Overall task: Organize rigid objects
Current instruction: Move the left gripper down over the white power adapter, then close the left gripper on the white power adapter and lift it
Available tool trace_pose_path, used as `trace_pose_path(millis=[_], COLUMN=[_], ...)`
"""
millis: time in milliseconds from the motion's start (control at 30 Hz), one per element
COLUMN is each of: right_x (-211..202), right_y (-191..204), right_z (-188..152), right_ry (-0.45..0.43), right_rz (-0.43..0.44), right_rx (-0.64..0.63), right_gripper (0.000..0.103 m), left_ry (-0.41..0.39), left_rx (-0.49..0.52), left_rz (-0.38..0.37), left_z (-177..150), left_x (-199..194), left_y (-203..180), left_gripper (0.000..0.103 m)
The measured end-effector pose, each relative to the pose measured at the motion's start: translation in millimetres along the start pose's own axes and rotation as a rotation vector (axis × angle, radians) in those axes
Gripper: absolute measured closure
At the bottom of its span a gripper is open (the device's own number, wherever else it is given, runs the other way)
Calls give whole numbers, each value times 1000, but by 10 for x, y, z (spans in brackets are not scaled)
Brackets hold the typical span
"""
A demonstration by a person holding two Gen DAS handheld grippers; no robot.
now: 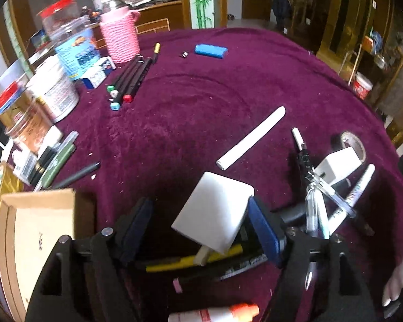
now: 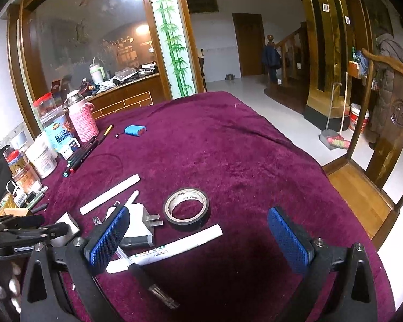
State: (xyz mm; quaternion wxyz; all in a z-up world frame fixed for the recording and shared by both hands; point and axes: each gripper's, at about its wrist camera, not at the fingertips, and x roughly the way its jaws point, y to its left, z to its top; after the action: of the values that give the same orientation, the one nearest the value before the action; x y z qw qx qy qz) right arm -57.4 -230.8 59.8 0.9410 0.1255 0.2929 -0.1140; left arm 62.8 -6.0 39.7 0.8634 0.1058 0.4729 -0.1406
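The left gripper point(image 1: 200, 221) has its jaws spread around a white charger block point(image 1: 215, 213); its right pad touches the block's corner, the left pad stands apart, so no firm pinch shows. The block hangs tilted over markers near the counter's point(image 2: 228, 147) near edge, beside a cardboard box point(image 1: 37, 214). The right gripper point(image 2: 201, 237) hovers with jaws spread wide and empty above a white marker point(image 2: 174, 247) lettered "PAINT". Just beyond lie a tape roll point(image 2: 186, 205), its inner print unreadable, and a second white plug adapter point(image 2: 141, 222).
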Motion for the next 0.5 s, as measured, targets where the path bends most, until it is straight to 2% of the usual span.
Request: trace_pose_path(millis=[167, 367, 500], right_x=[24, 46, 54], right_y=[25, 29, 3], right_z=[1, 6, 2], right_ry=[9, 16, 15], right_rz=[-5, -7, -18], right_rx=[-7, -10, 0], right_gripper=[1, 1, 1], left_ry=[52, 53, 38], left_rx=[9, -21, 10], left_rz=[-15, -40, -25], left_z=[-6, 7, 2], left_x=[206, 239, 251], left_y=[-24, 18, -42], left_gripper=[29, 29, 31])
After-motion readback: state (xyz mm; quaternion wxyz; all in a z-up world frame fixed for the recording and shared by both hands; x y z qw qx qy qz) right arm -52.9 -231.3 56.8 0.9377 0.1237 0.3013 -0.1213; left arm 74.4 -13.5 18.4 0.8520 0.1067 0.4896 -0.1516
